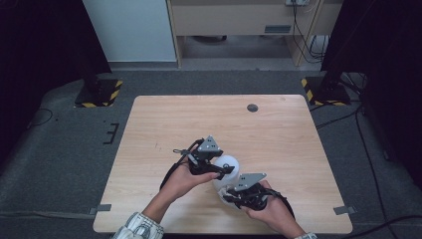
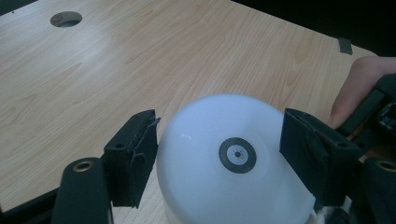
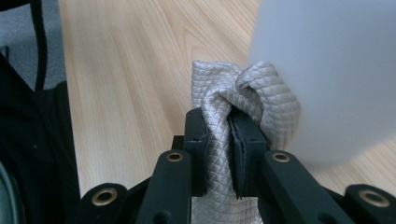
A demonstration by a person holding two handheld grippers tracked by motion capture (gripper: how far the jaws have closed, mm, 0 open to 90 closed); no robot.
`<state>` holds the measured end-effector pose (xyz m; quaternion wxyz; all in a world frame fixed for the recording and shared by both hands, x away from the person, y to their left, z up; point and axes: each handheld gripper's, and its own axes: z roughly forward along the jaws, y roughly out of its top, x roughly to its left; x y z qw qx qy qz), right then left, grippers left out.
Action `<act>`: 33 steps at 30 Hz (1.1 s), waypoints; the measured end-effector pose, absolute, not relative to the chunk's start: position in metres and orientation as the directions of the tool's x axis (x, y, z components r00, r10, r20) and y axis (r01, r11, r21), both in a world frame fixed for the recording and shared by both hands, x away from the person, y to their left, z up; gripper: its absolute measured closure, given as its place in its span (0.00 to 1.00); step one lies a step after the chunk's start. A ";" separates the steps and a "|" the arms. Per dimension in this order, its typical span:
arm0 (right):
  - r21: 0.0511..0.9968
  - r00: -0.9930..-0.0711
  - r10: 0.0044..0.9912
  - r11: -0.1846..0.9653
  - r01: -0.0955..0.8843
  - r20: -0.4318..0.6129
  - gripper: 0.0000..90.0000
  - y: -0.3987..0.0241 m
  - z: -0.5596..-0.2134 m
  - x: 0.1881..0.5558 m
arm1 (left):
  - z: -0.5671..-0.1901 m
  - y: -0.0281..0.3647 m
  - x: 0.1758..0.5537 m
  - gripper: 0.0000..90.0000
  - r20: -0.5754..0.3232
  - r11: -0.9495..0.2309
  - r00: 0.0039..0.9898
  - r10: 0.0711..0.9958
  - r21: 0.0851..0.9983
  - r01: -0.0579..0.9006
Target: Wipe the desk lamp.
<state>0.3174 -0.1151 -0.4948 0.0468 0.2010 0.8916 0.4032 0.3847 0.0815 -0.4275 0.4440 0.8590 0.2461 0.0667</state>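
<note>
Right claw (image 3: 229,140) pinching quilted grey cloth (image 3: 243,93); left claw (image 2: 219,158) clamping smooth white dome (image 2: 224,135), on woodgrain table (image 2: 140,60).

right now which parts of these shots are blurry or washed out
Right gripper view: the white dome is a soft, out-of-focus blur, while the quilted cloth in the right gripper is sharp. Left gripper view: the dome's top is bright and nearly featureless; the table shows a pale sheen. High view: dark at the side edges.
</note>
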 end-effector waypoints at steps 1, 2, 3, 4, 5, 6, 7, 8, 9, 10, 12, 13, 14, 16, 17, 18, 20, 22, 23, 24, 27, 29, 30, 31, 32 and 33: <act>0.738 -0.915 0.396 0.594 0.321 0.079 0.87 -0.115 -0.495 0.317 | -0.427 0.082 0.385 0.31 -0.104 -0.485 0.870 0.482 0.796 0.364; 0.738 -0.913 0.400 0.593 0.323 0.078 0.87 -0.117 -0.495 0.317 | -0.427 0.082 0.385 0.31 -0.104 -0.485 0.871 0.481 0.795 0.363; 0.738 -0.909 0.409 0.590 0.329 0.079 0.87 -0.122 -0.495 0.317 | -0.428 0.082 0.385 0.31 -0.104 -0.485 0.871 0.480 0.796 0.362; 0.737 -0.900 0.429 0.583 0.341 0.078 0.87 -0.130 -0.495 0.317 | -0.428 0.082 0.385 0.30 -0.105 -0.484 0.871 0.480 0.796 0.362; 0.737 -0.900 0.429 0.583 0.341 0.078 0.87 -0.130 -0.495 0.317 | -0.428 0.082 0.385 0.30 -0.105 -0.484 0.871 0.479 0.796 0.362; 0.738 -0.894 0.441 0.577 0.351 0.080 0.87 -0.135 -0.495 0.318 | -0.428 0.082 0.385 0.30 -0.106 -0.483 0.872 0.478 0.797 0.362; 0.742 -0.887 0.454 0.567 0.358 0.081 0.87 -0.139 -0.494 0.318 | -0.428 0.082 0.385 0.30 -0.109 -0.481 0.871 0.480 0.797 0.365; 0.741 -0.882 0.465 0.563 0.366 0.082 0.87 -0.144 -0.493 0.319 | -0.428 0.082 0.385 0.30 -0.109 -0.482 0.871 0.480 0.797 0.365; 0.748 -0.870 0.485 0.545 0.379 0.088 0.87 -0.152 -0.492 0.321 | -0.428 0.082 0.385 0.29 -0.106 -0.485 0.871 0.479 0.795 0.364; 0.750 -0.864 0.495 0.538 0.385 0.090 0.87 -0.155 -0.491 0.321 | -0.428 0.082 0.385 0.29 -0.106 -0.485 0.871 0.479 0.795 0.364; 0.755 -0.857 0.506 0.526 0.392 0.092 0.87 -0.160 -0.490 0.322 | -0.428 0.081 0.385 0.28 -0.098 -0.487 0.870 0.483 0.796 0.360; 0.759 -0.852 0.516 0.517 0.395 0.092 0.87 -0.164 -0.489 0.323 | -0.428 0.081 0.385 0.25 -0.096 -0.488 0.868 0.488 0.794 0.362; 0.763 -0.845 0.527 0.507 0.401 0.094 0.87 -0.168 -0.488 0.323 | -0.428 0.081 0.384 0.21 -0.089 -0.486 0.866 0.493 0.797 0.359; 0.772 -0.828 0.552 0.484 0.412 0.097 0.87 -0.176 -0.486 0.325 | -0.425 0.085 0.385 0.18 -0.090 -0.467 0.859 0.503 0.809 0.358; 0.776 -0.819 0.566 0.472 0.419 0.098 0.87 -0.180 -0.485 0.326 | -0.424 0.087 0.385 0.17 -0.089 -0.457 0.855 0.511 0.814 0.358; 0.782 -0.804 0.587 0.454 0.426 0.097 0.87 -0.186 -0.483 0.328 | -0.420 0.093 0.385 0.15 -0.083 -0.443 0.846 0.527 0.822 0.357; 0.784 -0.794 0.600 0.447 0.430 0.093 0.87 -0.190 -0.483 0.330 | -0.418 0.098 0.386 0.14 -0.081 -0.434 0.839 0.538 0.826 0.358; 0.789 -0.752 0.653 0.415 0.453 0.088 0.87 -0.202 -0.482 0.335 | -0.415 0.113 0.387 0.13 -0.070 -0.428 0.821 0.566 0.827 0.365; 0.789 -0.752 0.653 0.415 0.453 0.088 0.87 -0.202 -0.482 0.335 | -0.415 0.113 0.387 0.13 -0.070 -0.428 0.821 0.566 0.827 0.365; 0.794 -0.730 0.677 0.392 0.465 0.094 0.86 -0.209 -0.481 0.338 | -0.414 0.119 0.387 0.13 -0.072 -0.424 0.815 0.575 0.826 0.372; 0.799 -0.714 0.693 0.373 0.472 0.098 0.86 -0.215 -0.479 0.341 | -0.413 0.133 0.387 0.13 -0.059 -0.425 0.801 0.596 0.823 0.377; 0.798 -0.701 0.708 0.369 0.476 0.090 0.86 -0.222 -0.474 0.346 | -0.414 0.143 0.387 0.12 -0.042 -0.436 0.790 0.611 0.815 0.381; 0.800 -0.688 0.720 0.360 0.480 0.089 0.86 -0.230 -0.470 0.352 | -0.415 0.148 0.387 0.12 -0.034 -0.440 0.783 0.622 0.811 0.385; 0.800 -0.688 0.720 0.360 0.480 0.089 0.86 -0.230 -0.470 0.352 | -0.416 0.151 0.388 0.12 -0.032 -0.441 0.777 0.629 0.808 0.391; 0.802 -0.682 0.726 0.354 0.481 0.088 0.86 -0.232 -0.468 0.354 | -0.418 0.156 0.389 0.12 -0.033 -0.439 0.770 0.637 0.805 0.398; 0.800 -0.663 0.744 0.350 0.487 0.078 0.86 -0.238 -0.463 0.362 | -0.421 0.162 0.390 0.12 -0.036 -0.434 0.760 0.649 0.803 0.408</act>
